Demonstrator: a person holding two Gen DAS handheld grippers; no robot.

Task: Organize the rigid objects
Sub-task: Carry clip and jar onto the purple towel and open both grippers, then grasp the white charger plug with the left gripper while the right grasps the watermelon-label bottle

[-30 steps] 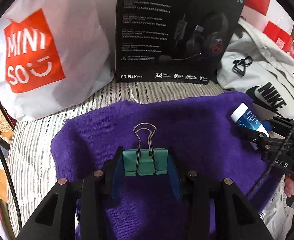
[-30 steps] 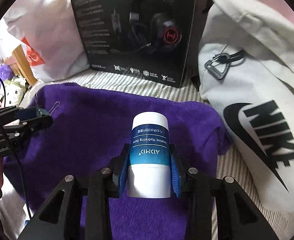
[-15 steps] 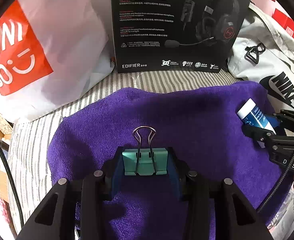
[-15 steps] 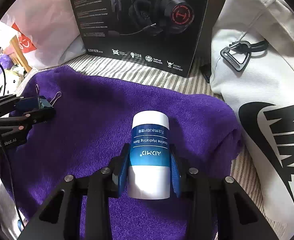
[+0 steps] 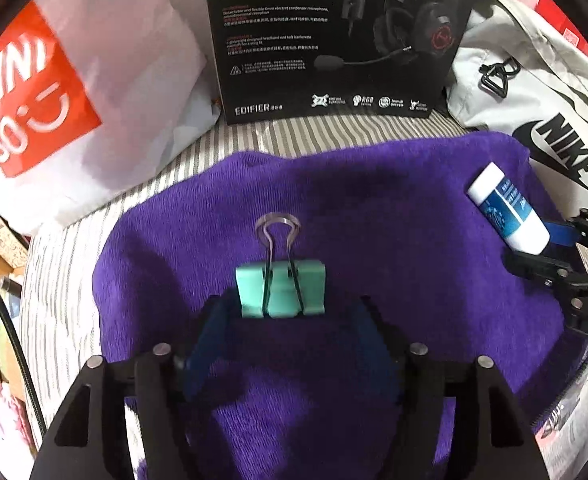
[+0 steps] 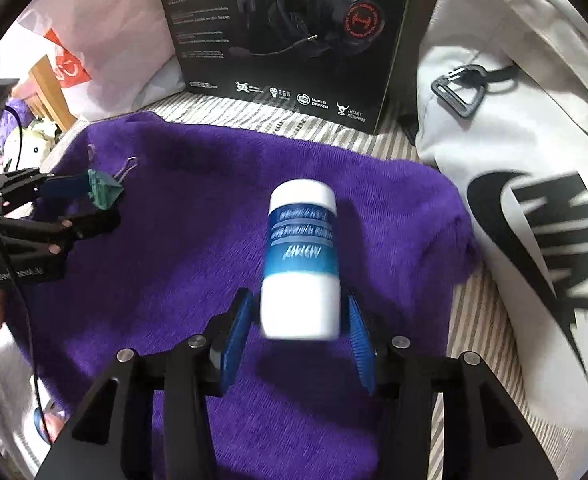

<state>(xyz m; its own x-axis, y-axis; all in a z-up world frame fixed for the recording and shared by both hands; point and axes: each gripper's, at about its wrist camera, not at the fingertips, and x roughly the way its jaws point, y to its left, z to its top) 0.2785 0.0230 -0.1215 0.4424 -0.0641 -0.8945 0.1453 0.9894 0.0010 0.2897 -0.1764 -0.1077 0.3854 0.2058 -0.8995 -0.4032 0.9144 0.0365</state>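
Left claw (image 5: 281,320) spread wide, teal metal binder clip (image 5: 281,294) loose between its tips at frame centre. Right claw (image 6: 300,332) parted around the white-and-blue cylindrical bottle (image 6: 301,260), centre frame, over the purple fuzzy towel (image 6: 197,240).

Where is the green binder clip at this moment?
In the left wrist view the green binder clip sits centre, on the purple towel, just ahead of the open left tool.

Dim, fisheye-warped frames with blurred motion.

Both jaws apparently opened, releasing clip (image 5: 281,295) and bottle (image 6: 301,260).
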